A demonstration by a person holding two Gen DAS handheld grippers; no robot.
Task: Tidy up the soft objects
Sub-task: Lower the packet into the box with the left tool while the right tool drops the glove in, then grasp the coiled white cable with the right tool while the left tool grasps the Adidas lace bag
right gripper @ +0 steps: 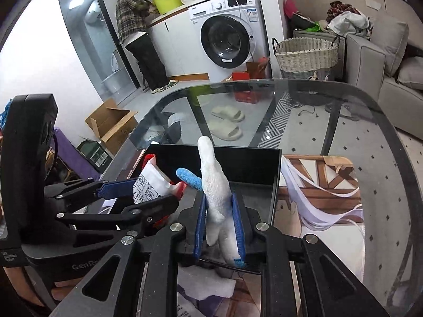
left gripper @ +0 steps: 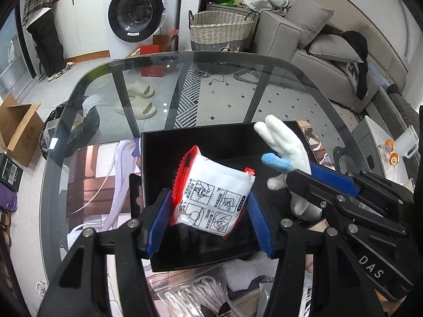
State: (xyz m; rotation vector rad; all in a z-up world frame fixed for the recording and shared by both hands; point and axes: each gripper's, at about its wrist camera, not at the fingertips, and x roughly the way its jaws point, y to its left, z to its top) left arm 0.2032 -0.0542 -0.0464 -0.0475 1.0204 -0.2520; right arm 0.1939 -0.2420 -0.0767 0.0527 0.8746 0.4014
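A white packet with red edges and printed pictures (left gripper: 214,192) hangs tilted between the blue pads of my left gripper (left gripper: 208,196), which is shut on it. The packet (right gripper: 148,182) and left gripper (right gripper: 156,192) also show at the left of the right wrist view. My right gripper (right gripper: 219,198) is shut on a white plush toy with blue parts (right gripper: 211,174), which stands upright above its pads. That toy (left gripper: 285,142) and the right gripper (left gripper: 298,174) sit to the right of the packet. Both are held over an open black box (left gripper: 185,142) (right gripper: 251,163) on the glass table.
The glass table (left gripper: 290,92) carries a printed mat (right gripper: 317,185) beside the box. Clear bags with white cord (left gripper: 201,295) lie at its near edge. On the floor beyond are slippers (left gripper: 137,97), a cardboard box (right gripper: 111,124), a wicker basket (left gripper: 219,29), a washing machine (right gripper: 227,39), a sofa (left gripper: 330,52) and a standing person (right gripper: 137,34).
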